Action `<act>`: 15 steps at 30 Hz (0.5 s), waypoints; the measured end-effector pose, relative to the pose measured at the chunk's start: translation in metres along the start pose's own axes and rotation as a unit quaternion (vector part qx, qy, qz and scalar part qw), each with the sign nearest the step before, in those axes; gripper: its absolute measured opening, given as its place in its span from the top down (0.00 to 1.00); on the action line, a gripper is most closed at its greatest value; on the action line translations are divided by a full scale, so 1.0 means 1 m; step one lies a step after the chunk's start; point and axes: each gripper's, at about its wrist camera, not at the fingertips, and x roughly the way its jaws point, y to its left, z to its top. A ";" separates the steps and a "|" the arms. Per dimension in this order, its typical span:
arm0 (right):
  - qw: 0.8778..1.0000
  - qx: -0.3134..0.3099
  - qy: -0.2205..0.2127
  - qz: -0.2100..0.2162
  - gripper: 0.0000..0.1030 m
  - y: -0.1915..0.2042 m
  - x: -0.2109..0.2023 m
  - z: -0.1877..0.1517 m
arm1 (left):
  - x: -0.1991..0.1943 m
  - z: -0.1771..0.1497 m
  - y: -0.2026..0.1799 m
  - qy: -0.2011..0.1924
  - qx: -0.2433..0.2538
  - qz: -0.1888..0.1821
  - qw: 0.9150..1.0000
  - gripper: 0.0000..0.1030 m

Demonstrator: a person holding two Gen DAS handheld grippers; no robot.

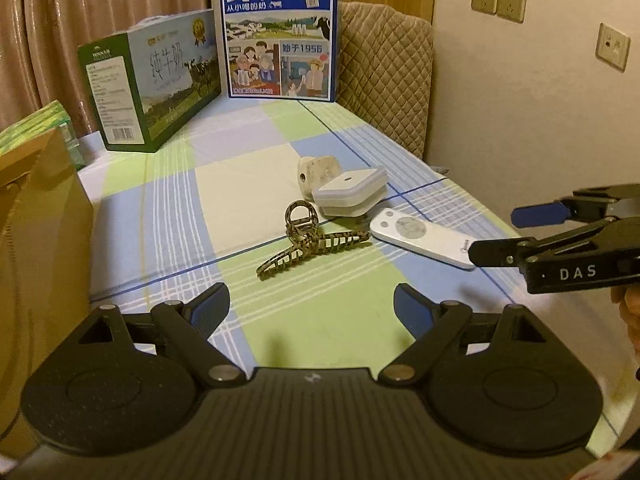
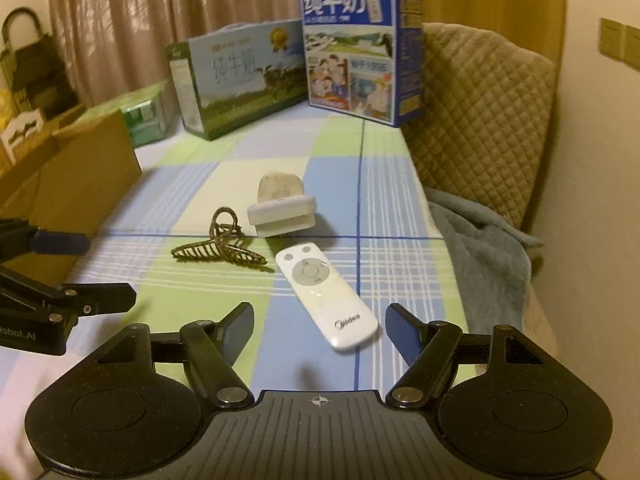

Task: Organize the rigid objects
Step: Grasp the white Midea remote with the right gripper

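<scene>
Checked cloth in blue, green and cream covers the surface [image 1: 248, 184], curtains behind. Taking the hair claw [image 1: 312, 240] as landmark: far left of it stands a cardboard box [image 1: 44, 216]; behind it, two milk cartons; just behind and right, a white square device [image 1: 352, 190] leaning on a stone-like piece [image 1: 316, 170]; immediately right, the white remote [image 2: 326, 294]. All look light and stiff. The remote seems smooth and slippery, best pinched across its narrow sides; the claw's teeth may snag. The left hand-held gripper [image 1: 312, 304] hangs short of the claw, jaws wide, empty. The right hand-held gripper [image 2: 320, 320] has jaws apart astride the remote's near end, not touching.
</scene>
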 end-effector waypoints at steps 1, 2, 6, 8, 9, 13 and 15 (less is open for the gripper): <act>1.000 -0.007 0.001 0.002 0.32 -0.001 0.006 0.001 | 0.006 0.000 0.001 0.002 0.001 0.000 1.000 0.16; 1.000 -0.015 0.003 0.002 0.32 -0.001 0.013 0.002 | 0.010 0.000 0.001 0.003 0.002 -0.001 1.000 0.16; 0.999 -0.030 0.011 0.002 0.34 -0.003 0.036 0.007 | 0.025 -0.003 0.006 0.008 0.002 -0.001 1.000 0.16; 0.999 -0.038 0.019 0.002 0.37 -0.004 0.048 0.009 | 0.031 -0.004 0.009 0.011 0.001 -0.002 1.000 0.16; 0.999 -0.041 0.022 0.003 0.40 -0.004 0.053 0.009 | 0.033 -0.005 0.010 0.012 0.002 -0.002 1.000 0.16; 0.998 -0.052 0.042 0.003 0.50 -0.003 0.071 0.010 | 0.043 -0.005 0.015 0.016 0.004 0.002 1.000 0.16; 0.997 -0.064 0.047 0.001 0.52 0.000 0.076 0.011 | 0.048 -0.003 0.017 0.018 0.002 0.001 1.000 0.16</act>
